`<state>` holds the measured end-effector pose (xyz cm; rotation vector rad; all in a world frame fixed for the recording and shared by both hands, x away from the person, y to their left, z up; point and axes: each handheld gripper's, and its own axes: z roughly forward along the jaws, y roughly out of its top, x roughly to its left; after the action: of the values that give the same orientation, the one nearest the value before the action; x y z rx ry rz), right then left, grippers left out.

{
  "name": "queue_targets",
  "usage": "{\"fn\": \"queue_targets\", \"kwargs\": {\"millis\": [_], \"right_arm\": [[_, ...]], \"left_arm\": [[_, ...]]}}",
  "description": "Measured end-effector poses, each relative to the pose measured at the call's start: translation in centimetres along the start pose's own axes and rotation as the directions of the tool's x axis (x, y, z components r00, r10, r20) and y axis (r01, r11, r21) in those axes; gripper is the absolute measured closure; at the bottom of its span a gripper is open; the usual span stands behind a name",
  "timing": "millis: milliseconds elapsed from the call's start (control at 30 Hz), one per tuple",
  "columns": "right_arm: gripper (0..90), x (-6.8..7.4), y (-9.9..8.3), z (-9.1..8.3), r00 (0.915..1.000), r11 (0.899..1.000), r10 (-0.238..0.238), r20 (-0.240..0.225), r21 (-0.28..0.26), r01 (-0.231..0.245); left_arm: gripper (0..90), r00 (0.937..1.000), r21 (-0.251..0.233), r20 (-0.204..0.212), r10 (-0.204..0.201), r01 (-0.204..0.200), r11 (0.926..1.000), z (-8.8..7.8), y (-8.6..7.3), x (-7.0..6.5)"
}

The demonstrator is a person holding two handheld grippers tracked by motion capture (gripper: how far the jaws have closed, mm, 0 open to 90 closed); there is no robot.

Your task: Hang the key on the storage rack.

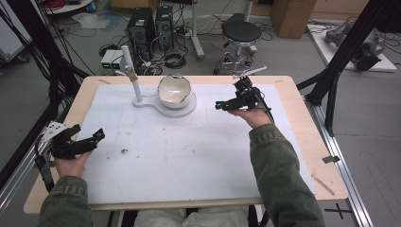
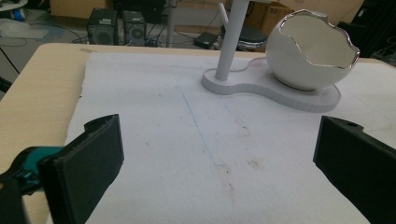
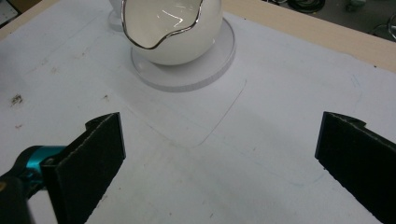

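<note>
The bowl (image 1: pixel 174 90) sits on a stand (image 1: pixel 187 109), right of its post (image 1: pixel 132 75), apparently mid-table.

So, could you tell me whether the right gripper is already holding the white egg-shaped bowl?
No, the right gripper is open and empty, short of the bowl.

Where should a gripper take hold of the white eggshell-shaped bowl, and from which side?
Best guess: pinch the jagged silver-edged rim of the bowl from above with the open right gripper, one jaw inside, one outside. Its round smooth body looks too wide and slippery to span, and it sits on a white stand.
</note>
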<state>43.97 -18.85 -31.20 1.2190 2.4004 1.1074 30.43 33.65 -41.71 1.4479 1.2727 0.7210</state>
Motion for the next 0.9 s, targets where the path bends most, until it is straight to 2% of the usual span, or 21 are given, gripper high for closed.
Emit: {"fn": "queue_targets", "kwargs": {"millis": [67,200,533,900], "right_arm": [[0.6,-0.3,-0.7,-0.1,0.9998,1.000,0.012,-0.016,-0.011,-0.012],[0.6,-0.8,-1.6,-0.3,0.9998,1.000,0.020,-0.007,-0.004,-0.020],[0.6,-1.6,-4.0,-1.2,0.9985,0.998,0.050,0.023,-0.039,-0.049],[0.6,-1.3,-5.9,-2.0,0.9981,0.998,0.035,0.051,-0.057,-0.033]], "left_arm": [[2.2,1.0000,0.006,0.003,0.006,-0.006,1.0000,0.0,0.0,0.0],[2.2,1.0000,0.009,0.003,0.006,-0.006,0.9999,0.0,0.0,-0.1],[2.2,0.9999,0.013,0.005,0.009,-0.009,0.9999,-0.1,0.0,-0.1],[2.2,0.9999,0.017,0.004,0.010,-0.011,0.9998,-0.1,0.0,-0.2]]}}
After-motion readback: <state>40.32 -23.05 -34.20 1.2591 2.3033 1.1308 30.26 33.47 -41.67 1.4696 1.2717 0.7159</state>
